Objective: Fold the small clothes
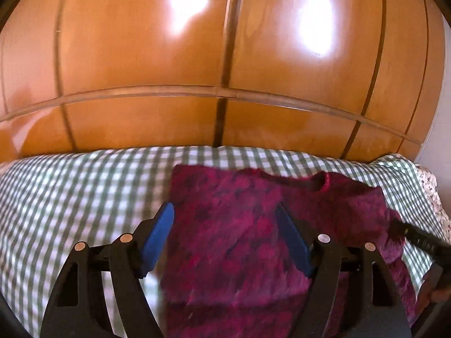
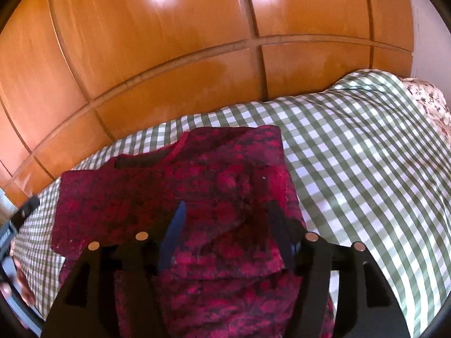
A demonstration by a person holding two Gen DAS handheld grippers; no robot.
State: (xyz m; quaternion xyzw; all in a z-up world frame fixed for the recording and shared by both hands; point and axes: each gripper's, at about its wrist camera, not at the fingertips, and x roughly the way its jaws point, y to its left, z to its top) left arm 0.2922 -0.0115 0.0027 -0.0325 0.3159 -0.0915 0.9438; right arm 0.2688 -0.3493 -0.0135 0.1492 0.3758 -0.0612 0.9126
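A dark red patterned knit top (image 1: 253, 225) lies on a green-and-white checked cloth (image 1: 70, 191), its neckline toward the far side. My left gripper (image 1: 225, 211) is open, its blue pads apart above the top's left part. In the right wrist view the top (image 2: 214, 180) lies with a sleeve folded over its body. My right gripper (image 2: 225, 211) is open above the folded part, holding nothing. The other gripper's black body shows at the right edge of the left wrist view (image 1: 422, 239) and the left edge of the right wrist view (image 2: 17, 222).
A glossy wooden wardrobe (image 1: 197, 56) stands right behind the checked surface. A floral fabric (image 2: 428, 98) lies at the far right end. Checked cloth stretches to the left of the top (image 1: 56, 211) and to its right (image 2: 366, 169).
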